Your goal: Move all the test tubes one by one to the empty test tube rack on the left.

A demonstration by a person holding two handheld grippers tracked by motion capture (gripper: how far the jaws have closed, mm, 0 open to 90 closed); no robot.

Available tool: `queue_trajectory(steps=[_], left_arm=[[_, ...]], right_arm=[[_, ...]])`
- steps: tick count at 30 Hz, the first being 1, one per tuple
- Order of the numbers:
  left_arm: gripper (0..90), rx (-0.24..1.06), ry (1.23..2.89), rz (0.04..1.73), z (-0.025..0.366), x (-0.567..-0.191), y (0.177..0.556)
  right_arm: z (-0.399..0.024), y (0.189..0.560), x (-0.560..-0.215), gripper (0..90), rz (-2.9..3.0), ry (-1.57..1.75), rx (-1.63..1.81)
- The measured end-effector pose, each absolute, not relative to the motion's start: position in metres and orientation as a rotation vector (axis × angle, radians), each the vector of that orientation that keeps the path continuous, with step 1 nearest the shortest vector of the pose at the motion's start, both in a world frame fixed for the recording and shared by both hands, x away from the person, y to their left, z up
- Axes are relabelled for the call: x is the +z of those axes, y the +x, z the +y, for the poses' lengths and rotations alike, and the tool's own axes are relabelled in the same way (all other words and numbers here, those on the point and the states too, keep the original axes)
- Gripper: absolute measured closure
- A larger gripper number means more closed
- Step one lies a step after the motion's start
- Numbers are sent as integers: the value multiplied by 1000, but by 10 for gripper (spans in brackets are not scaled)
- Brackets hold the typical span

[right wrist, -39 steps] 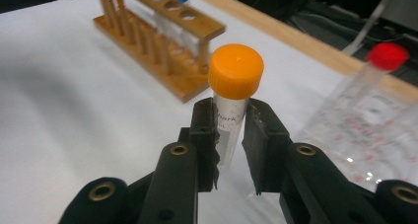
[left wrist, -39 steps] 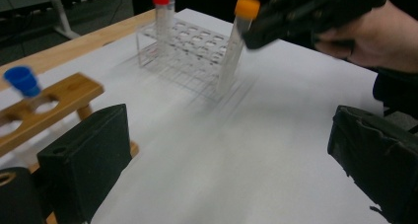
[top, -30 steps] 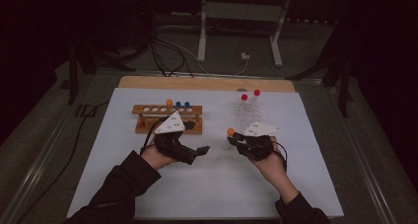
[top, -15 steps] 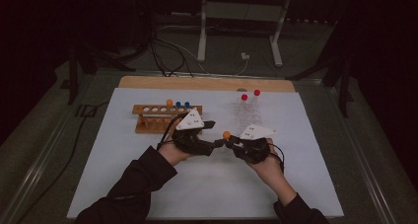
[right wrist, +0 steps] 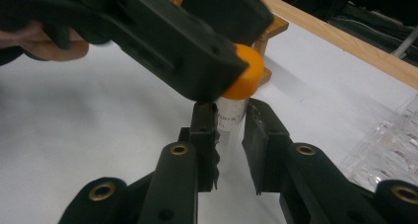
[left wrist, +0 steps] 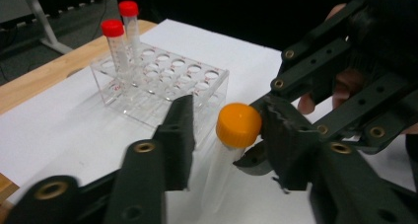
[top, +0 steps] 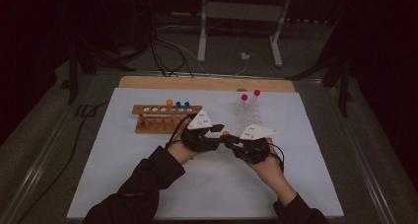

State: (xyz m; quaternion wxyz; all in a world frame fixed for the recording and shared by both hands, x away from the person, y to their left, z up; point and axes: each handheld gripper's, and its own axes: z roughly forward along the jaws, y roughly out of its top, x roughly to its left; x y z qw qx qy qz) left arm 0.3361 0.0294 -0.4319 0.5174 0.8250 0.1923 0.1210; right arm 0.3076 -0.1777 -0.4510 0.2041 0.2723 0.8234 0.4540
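A wooden rack [top: 165, 116] and a clear rack [left wrist: 162, 88] holding two red-capped tubes [left wrist: 114, 34].

— What is around the table?

— The room is dark. A white sheet [top: 148, 184] covers the table [top: 207, 82], and a wooden edge shows at the far side.

— And behind it?

— A grey floor [top: 315, 51], a white metal stand [top: 241, 21], and black cables [top: 157, 51] near a white plug [top: 245, 56].
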Motion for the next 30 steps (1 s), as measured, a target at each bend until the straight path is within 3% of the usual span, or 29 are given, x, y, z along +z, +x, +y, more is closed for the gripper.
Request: queue_trajectory(steps=[5, 13, 30], left_arm=[[698, 275, 1987, 439, 28, -432, 336], [712, 287, 1986, 426, 30, -430, 336], [716, 393, 1931, 513, 85, -410, 335]], right_arm=[[-179, 308, -451, 754, 2295, 760, 1266], [-179, 308, -451, 744, 2288, 753, 1281], [-183, 305, -444, 287, 2222, 792, 1359]])
